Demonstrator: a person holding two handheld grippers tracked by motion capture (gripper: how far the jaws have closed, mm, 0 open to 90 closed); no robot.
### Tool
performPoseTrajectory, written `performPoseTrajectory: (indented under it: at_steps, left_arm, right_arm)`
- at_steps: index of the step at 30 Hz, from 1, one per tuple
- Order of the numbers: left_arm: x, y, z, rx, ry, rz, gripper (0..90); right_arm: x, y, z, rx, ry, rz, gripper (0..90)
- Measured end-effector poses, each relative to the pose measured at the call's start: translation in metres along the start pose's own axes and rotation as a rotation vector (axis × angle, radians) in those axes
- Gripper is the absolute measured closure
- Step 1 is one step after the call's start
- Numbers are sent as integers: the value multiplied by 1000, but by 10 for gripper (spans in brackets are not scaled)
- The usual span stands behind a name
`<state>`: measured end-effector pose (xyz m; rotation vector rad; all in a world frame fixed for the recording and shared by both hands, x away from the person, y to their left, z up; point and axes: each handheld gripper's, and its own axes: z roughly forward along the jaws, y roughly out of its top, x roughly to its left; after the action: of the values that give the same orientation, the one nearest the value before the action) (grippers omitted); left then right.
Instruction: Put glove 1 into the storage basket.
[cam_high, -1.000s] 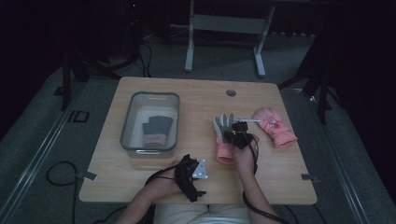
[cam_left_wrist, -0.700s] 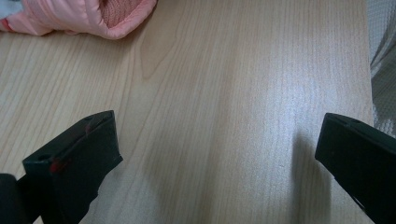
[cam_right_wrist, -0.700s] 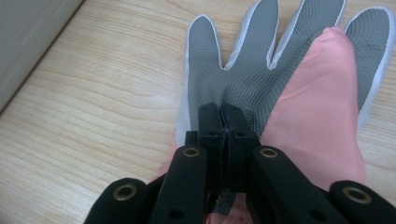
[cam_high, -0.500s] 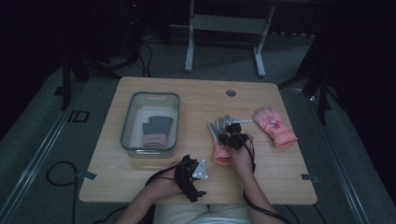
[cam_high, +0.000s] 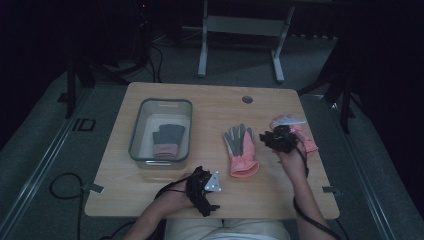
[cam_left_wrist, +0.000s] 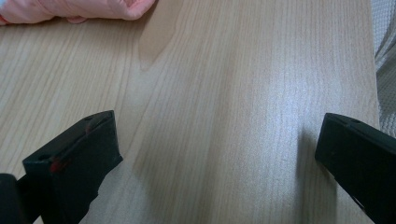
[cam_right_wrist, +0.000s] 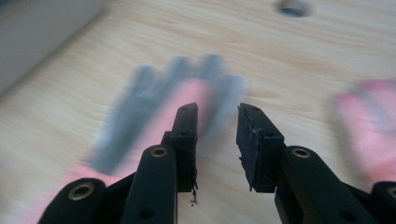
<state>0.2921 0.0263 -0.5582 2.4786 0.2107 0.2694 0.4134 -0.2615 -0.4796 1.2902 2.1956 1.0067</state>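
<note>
Light wood table (cam_high: 210, 107) with rounded corners, one dark round grommet hole (cam_high: 247, 99) at the far edge. Grey carpeted floor (cam_high: 45, 150) around it, dark room, black cables trailing at left, a grey metal stand (cam_high: 240, 30) with two legs behind the table.

Left to right: one clear plastic bin (cam_high: 161, 131) on the left half of the table, with one dark glove with pink cuff (cam_high: 167, 140) lying flat inside it. Near edge, left of centre: left gripper (cam_high: 204, 191) in the person's hand, low over the table, jaws spread wide with bare wood between them, nothing held. In the left gripper view the pink cuff edge (cam_left_wrist: 79, 9) lies at the top left.

Centre-right: one grey-and-pink glove (cam_high: 241, 150) flat on the table, fingers pointing far, cuff near, untouched. Just right of it the right gripper (cam_high: 274, 137), jaws partly apart and just been opening, nothing between them; the glove lies blurred below and beyond them in the right gripper view. Right of that gripper: one more pink glove (cam_high: 305, 137), partly hidden behind it.

Count: three gloves, one bin, two grippers.
</note>
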Motion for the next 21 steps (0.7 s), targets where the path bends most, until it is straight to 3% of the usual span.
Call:
performPoseTrajectory:
  at_steps: [5,10,13,14,19,21]
  left_arm:
    - [-2,-1,-2,-13,10,34,0]
    - [-3,-1,-2,-27,-2,31,0]
    - [-3,-1,-2,-29,-1,30,0]
    - [-2,-1,-2,-39,-4,23,0]
    - [-2,-3,-2,-46,-7,20,0]
    - [-1,-3,-2,-46,-6,20,0]
  right_arm:
    - [-55,-5,-15,-11,-67,-21,669]
    - [-103,-13,-17,48,-141,-4,657]
    - [-113,-15,-15,57,-136,1,646]
    - [-121,-17,-10,71,-151,-12,593]
    - [-132,-20,7,103,-170,-63,560]
    - [-135,-23,14,125,-149,-68,560]
